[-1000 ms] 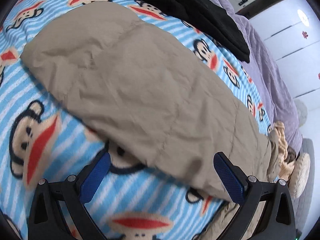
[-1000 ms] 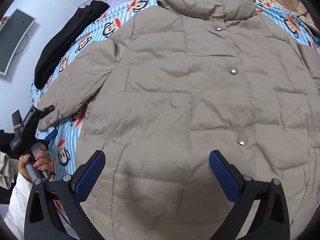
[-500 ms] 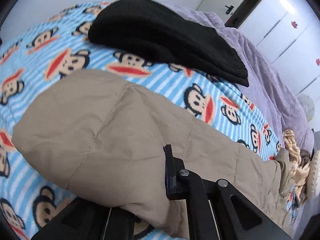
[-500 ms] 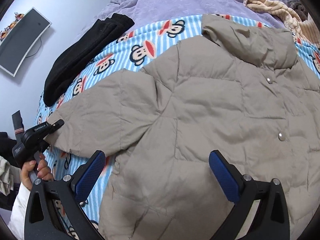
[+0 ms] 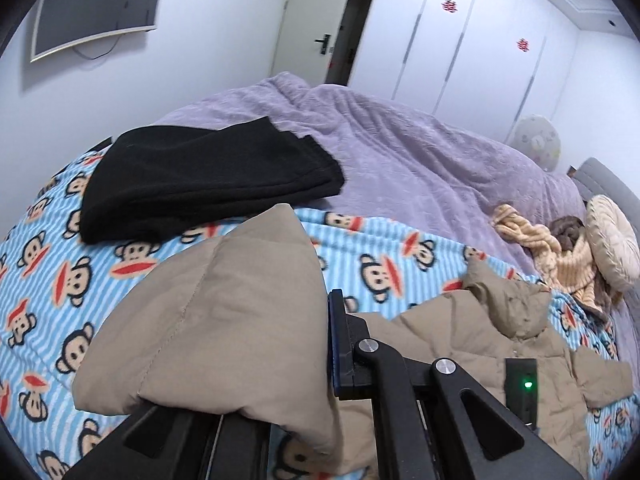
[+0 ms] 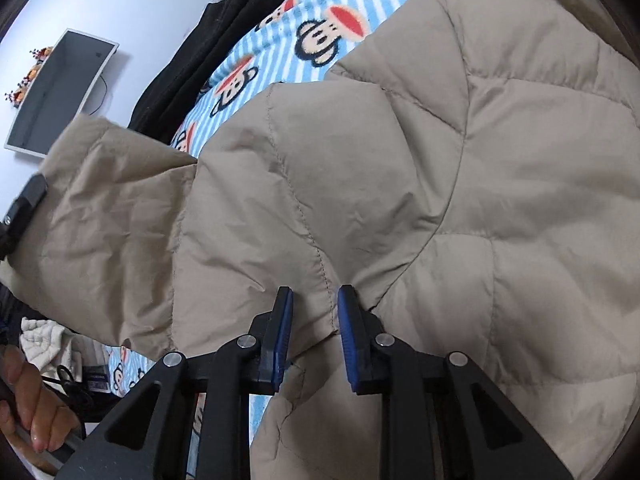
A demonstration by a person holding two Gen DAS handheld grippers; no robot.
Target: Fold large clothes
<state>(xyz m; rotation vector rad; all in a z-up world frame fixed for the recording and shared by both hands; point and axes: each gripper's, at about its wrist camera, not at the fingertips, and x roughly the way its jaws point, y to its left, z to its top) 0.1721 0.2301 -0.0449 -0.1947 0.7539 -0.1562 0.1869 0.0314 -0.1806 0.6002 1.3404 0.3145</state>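
Between the left tongs [image 5: 280, 364], clamped on the beige quilted puffer jacket's sleeve [image 5: 224, 320], we keep tension. The right tongs [image 6: 312, 332] pinch the jacket's side [image 6: 320, 248]; we should lift both evenly, folding inward.

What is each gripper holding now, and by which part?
Both hold the beige puffer jacket. The left gripper is shut on its sleeve end, lifted off the blanket. The right gripper pinches the fabric where sleeve meets body.
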